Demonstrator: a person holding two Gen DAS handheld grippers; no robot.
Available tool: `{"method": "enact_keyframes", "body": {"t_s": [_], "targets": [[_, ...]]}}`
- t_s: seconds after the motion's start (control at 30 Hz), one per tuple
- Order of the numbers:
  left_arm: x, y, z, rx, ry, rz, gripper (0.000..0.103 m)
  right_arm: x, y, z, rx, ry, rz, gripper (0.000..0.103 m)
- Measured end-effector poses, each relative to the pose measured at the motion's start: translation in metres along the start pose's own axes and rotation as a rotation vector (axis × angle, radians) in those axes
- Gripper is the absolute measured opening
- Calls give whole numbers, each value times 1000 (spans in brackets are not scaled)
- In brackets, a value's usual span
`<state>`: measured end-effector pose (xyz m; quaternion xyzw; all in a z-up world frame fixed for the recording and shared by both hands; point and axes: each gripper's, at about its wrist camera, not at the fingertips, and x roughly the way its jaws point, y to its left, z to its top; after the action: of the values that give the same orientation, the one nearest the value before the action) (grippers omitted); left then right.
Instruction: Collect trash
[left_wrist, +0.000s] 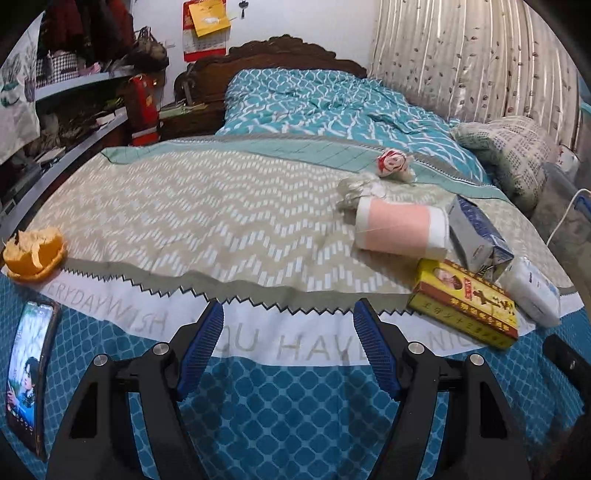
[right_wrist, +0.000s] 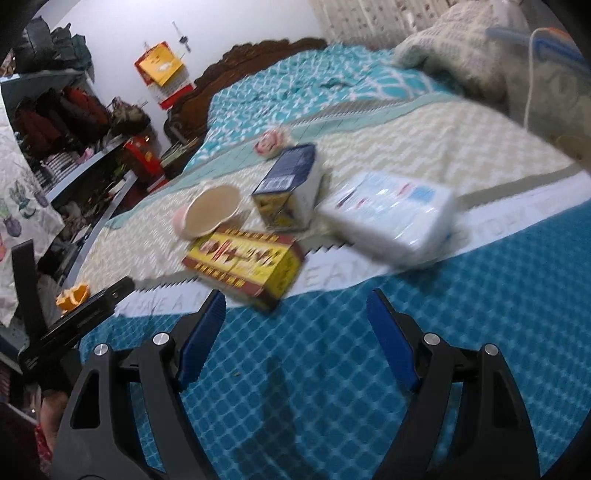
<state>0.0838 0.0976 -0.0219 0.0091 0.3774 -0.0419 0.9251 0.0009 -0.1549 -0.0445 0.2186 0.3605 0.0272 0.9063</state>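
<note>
Below both gaping, empty tongs (left_wrist: 288, 314) (right_wrist: 295, 302), the bedcover (left_wrist: 258, 343) reads "YOU HAVE".

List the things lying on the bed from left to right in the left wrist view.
Phone → orange peel → red-and-white wrapper → pink paper cup on its side → yellow-and-red box → white tissue pack.

A beige blanket with white zigzag dashes (left_wrist: 192, 221) is laid over a teal bedspread with a lattice pattern (left_wrist: 280, 413). On it are seen an orange peel (left_wrist: 35, 254), a pink-and-white paper cup (left_wrist: 400, 230), a yellow-and-red carton (left_wrist: 465, 304) and a blue-and-white carton (left_wrist: 476, 236) (both printed).
</note>
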Motion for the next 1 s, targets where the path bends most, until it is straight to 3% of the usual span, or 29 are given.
{"method": "enact_keyframes", "body": {"t_s": [0.3, 0.53, 1.0], "targets": [[9, -28, 0, 66, 30, -24, 73, 6, -11, 6, 47, 18, 16, 79], [13, -48, -2, 139, 28, 21, 76, 13, -29, 10, 90, 23, 17, 79], [19, -40, 3, 109, 38, 26, 83, 24, -28, 12, 64, 66, 55, 80]]}}
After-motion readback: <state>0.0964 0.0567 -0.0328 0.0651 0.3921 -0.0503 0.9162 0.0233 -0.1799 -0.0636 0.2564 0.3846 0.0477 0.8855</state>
